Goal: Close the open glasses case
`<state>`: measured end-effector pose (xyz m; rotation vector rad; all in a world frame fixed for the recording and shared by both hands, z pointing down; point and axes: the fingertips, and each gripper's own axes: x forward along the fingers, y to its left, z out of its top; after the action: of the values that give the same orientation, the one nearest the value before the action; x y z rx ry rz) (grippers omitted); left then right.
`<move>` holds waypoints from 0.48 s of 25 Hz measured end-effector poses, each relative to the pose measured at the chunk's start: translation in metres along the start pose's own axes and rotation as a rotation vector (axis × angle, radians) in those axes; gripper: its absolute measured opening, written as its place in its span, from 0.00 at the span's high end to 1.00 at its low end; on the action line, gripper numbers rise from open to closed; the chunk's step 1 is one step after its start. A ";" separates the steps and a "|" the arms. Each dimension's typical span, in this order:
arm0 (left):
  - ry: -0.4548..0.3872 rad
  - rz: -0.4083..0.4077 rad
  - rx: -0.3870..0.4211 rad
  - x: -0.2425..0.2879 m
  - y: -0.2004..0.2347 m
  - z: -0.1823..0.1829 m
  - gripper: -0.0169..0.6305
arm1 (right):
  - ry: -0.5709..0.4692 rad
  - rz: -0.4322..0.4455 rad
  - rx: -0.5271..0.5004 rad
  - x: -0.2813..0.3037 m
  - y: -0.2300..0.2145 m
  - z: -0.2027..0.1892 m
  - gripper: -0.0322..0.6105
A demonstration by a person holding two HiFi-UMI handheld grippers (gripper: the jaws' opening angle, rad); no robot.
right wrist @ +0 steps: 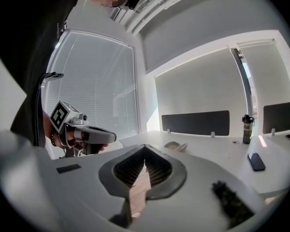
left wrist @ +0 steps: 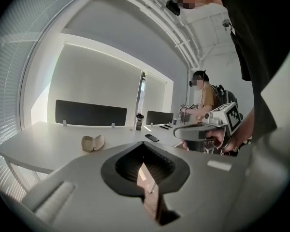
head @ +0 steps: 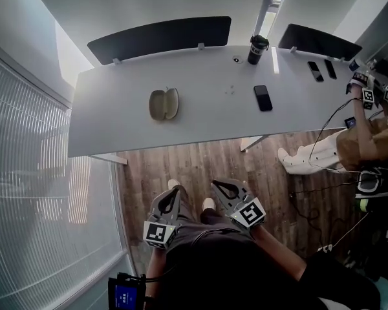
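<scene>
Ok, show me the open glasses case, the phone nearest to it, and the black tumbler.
glasses case [head: 158, 105], head view, inside of one open half.
phone [head: 262, 98], head view, middle of its dark face.
tumbler [head: 256, 51], head view, on its side below the lid.

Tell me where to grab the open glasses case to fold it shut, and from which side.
Take the right half of the glasses case by its outer rim, coming from the right with the right claw. It lies open, hollows up, hinge down the middle, so that free edge should swing over.
</scene>
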<state>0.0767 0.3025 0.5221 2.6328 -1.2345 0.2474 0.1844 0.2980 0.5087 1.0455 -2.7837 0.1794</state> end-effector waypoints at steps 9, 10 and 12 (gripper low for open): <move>-0.003 -0.085 0.007 0.042 0.044 -0.004 0.96 | 0.023 -0.050 -0.008 0.047 -0.027 0.004 0.94; -0.002 -0.084 0.012 0.045 0.051 -0.003 0.96 | 0.027 -0.053 -0.008 0.053 -0.030 0.005 0.94; -0.013 -0.085 0.006 0.053 0.064 0.002 0.96 | 0.033 -0.053 -0.016 0.065 -0.035 0.009 0.94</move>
<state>0.0609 0.2228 0.5420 2.6880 -1.1243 0.2203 0.1577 0.2288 0.5143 1.1003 -2.7205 0.1657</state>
